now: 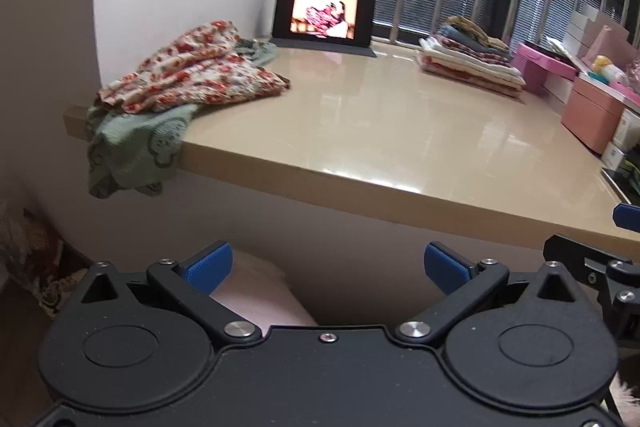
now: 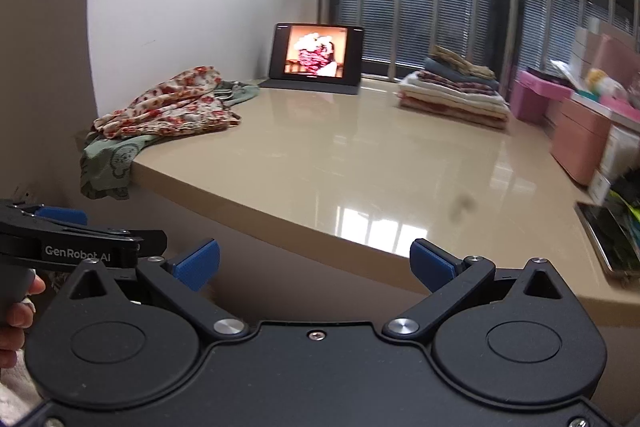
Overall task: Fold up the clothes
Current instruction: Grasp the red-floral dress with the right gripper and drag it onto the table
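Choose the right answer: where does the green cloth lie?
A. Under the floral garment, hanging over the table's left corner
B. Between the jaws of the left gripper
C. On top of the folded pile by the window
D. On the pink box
A: the green cloth lies under the floral garment and droops over the table corner.

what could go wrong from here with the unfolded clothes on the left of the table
The green printed garment already hangs over the glossy beige table's edge under the red floral garment; tugging the floral one might drag it to the floor. A wide sweep could also hit the lit tablet standing right behind the pile.
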Demonstrator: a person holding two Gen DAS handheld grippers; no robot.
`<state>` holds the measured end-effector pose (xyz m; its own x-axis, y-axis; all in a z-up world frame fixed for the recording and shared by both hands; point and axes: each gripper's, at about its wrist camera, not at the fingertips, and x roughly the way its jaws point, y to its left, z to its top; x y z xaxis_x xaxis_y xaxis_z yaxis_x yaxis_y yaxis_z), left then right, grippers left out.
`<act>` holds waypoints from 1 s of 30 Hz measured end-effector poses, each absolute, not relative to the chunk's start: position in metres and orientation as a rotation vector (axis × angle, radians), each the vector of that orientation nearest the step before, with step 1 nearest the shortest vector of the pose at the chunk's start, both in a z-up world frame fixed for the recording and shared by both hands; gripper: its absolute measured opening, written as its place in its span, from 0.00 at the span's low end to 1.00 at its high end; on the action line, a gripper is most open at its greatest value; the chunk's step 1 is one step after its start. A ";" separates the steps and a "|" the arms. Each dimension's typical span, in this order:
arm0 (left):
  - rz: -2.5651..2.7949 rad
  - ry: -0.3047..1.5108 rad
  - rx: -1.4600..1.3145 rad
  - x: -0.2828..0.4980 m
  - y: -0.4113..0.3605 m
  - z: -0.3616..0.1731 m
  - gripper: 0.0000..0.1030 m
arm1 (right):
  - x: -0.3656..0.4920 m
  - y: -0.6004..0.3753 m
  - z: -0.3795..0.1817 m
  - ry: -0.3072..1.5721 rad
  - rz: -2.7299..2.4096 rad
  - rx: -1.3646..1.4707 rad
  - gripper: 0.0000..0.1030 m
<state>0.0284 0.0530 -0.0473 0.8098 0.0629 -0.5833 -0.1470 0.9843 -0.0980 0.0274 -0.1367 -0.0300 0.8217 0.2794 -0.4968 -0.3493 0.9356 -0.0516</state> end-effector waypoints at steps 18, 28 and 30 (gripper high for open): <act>0.379 0.542 -0.153 0.059 0.157 -0.048 1.00 | 0.092 -0.017 -0.025 0.428 0.604 -0.331 0.99; 0.559 0.568 -0.174 0.054 0.228 -0.057 1.00 | 0.126 0.070 -0.028 0.376 0.789 -0.383 0.95; 0.578 0.579 -0.187 0.054 0.239 -0.058 1.00 | 0.133 0.085 -0.028 0.366 0.814 -0.378 0.93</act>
